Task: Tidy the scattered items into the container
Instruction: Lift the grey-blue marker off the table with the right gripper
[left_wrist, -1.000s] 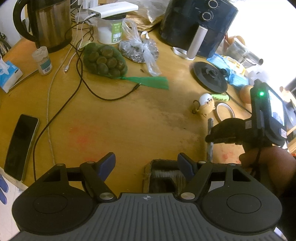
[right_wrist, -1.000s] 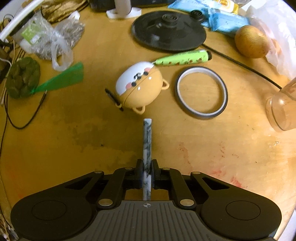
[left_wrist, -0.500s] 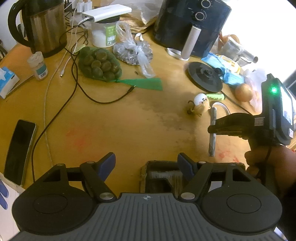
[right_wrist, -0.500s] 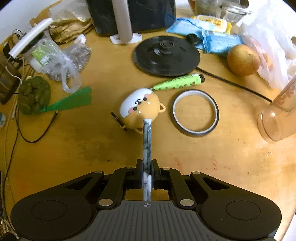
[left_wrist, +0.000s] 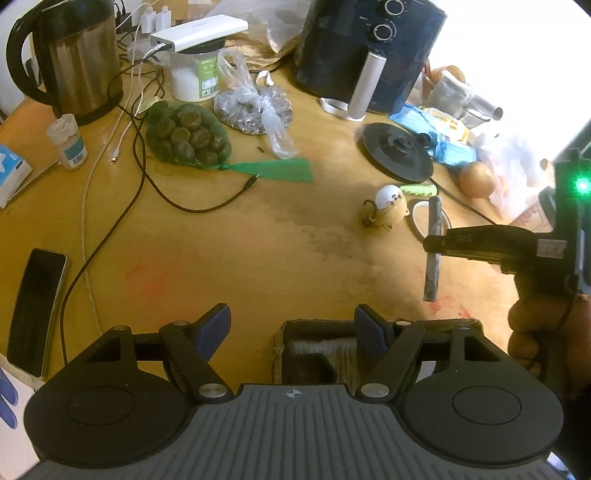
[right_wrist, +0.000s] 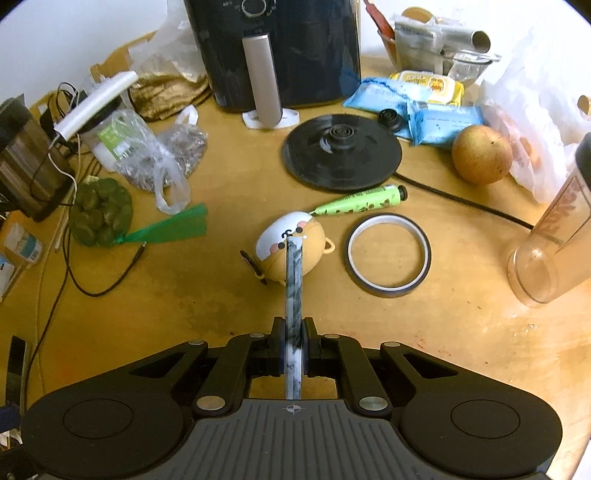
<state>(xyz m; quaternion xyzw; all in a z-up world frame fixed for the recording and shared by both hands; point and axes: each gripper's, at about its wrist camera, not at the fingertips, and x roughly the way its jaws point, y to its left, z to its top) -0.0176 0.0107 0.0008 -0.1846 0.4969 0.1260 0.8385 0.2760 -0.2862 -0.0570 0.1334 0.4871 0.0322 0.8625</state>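
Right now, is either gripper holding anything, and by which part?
The right gripper clamps the marbled stick near its rear end. The left gripper holds nothing.

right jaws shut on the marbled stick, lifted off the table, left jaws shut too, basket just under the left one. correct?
One error: the left gripper is open, jaws spread with nothing between them, as the left wrist view shows. The right gripper is shut on the marbled stick, held off the table, and the basket sits below the left gripper.

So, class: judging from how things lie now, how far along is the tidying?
Done: nothing visibly settled in the woven container. In hand: the right gripper is shut on a marbled stick, lifted clear of the table. Left: the round toy, green tube and tape ring lie loose; the left gripper is open.
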